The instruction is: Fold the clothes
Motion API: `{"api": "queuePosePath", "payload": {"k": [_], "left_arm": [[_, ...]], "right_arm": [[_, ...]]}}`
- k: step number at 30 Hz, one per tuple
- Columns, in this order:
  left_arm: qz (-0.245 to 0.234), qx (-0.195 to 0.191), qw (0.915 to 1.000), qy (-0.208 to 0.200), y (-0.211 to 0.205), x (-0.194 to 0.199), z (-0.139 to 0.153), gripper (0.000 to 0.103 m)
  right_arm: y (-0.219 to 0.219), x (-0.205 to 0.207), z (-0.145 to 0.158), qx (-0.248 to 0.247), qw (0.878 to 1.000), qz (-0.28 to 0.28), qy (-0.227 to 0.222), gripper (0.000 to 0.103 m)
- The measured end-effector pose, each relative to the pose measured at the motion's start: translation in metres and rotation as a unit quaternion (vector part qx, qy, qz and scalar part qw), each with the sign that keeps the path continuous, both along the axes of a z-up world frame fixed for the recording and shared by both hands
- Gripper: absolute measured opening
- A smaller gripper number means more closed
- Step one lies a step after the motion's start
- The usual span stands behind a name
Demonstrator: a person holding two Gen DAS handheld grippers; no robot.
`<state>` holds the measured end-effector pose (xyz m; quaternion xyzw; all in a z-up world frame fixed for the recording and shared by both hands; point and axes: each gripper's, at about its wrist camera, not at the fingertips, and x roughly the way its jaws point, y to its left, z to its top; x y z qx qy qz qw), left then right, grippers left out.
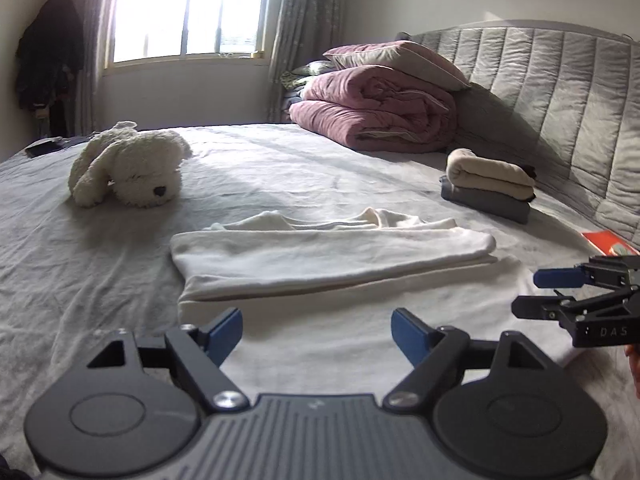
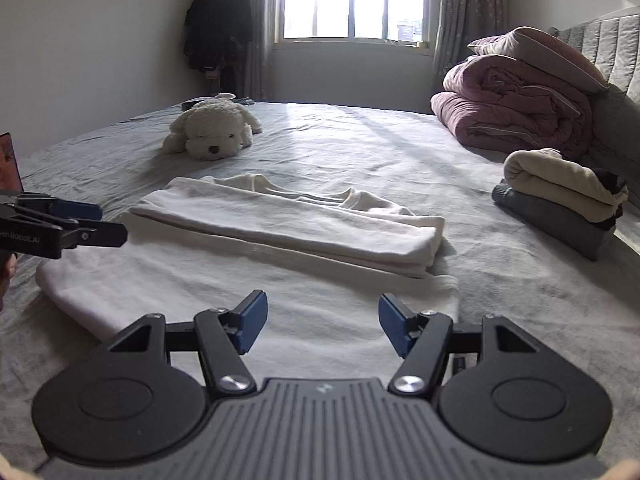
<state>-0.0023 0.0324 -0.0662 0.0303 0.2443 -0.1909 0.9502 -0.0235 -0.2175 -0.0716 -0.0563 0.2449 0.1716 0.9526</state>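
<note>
One white garment (image 1: 332,256), one plush dog (image 1: 128,168), two quilts (image 1: 372,116).

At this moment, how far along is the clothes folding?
Done: a cream top and a grey garment sit folded in a stack by the headboard. In hand: the white shirt lies partly folded lengthwise on the bed; left gripper and right gripper are open, holding nothing. Left: its final folds and stacking.

A wide bed covered in a wrinkled pale grey sheet (image 2: 340,152) fills the room, its quilted grey padded headboard (image 1: 560,92) along the right side. Daylight glares through a barred window (image 2: 352,0) framed by patterned grey curtains (image 2: 464,12). Plain off-white walls (image 2: 100,40); dark coats (image 2: 218,20) hang in the corner
</note>
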Motion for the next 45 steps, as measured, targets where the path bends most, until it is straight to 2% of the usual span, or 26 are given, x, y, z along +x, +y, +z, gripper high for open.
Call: {"api": "queuePosePath", "payload": {"k": [4, 6, 8, 14, 20, 24, 31, 34, 38, 45], "left_arm": [[-0.038, 0.036, 0.9982, 0.030, -0.015, 0.003, -0.014, 0.082], [-0.048, 0.054, 0.9962, 0.050, -0.015, 0.003, -0.023, 0.083], [-0.057, 0.060, 0.9953, 0.050, -0.012, 0.000, -0.027, 0.084], [-0.076, 0.052, 0.9942, 0.056, 0.009, -0.010, -0.027, 0.085], [-0.085, 0.019, 0.9945, 0.059, 0.040, -0.020, -0.026, 0.085], [-0.089, 0.000, 0.9942, 0.061, 0.055, -0.025, -0.024, 0.085], [-0.078, -0.014, 0.9958, 0.046, 0.056, -0.026, -0.013, 0.085], [-0.085, -0.005, 0.9957, 0.038, 0.044, -0.019, -0.009, 0.085], [-0.083, 0.013, 0.9960, 0.031, 0.030, -0.004, -0.005, 0.085], [-0.035, 0.004, 0.9974, 0.063, 0.041, 0.027, -0.017, 0.085]], "right_arm": [[0.031, -0.002, -0.008, -0.012, 0.998, 0.051, 0.018, 0.066], [0.035, 0.000, -0.018, -0.023, 0.997, 0.055, 0.038, 0.066], [0.031, -0.002, -0.025, -0.018, 0.997, 0.059, 0.038, 0.066], [0.009, -0.008, -0.025, 0.009, 0.997, 0.067, 0.042, 0.066], [-0.038, -0.014, -0.023, 0.089, 0.992, 0.062, 0.060, 0.066], [-0.062, -0.019, -0.021, 0.116, 0.990, 0.051, 0.069, 0.066], [-0.058, -0.027, -0.013, 0.081, 0.994, 0.048, 0.051, 0.068], [-0.047, -0.020, -0.007, 0.054, 0.997, 0.044, 0.034, 0.068], [-0.041, 0.003, -0.003, 0.043, 0.999, 0.015, 0.026, 0.068], [-0.051, 0.037, -0.013, 0.033, 0.998, -0.028, 0.038, 0.068]]}}
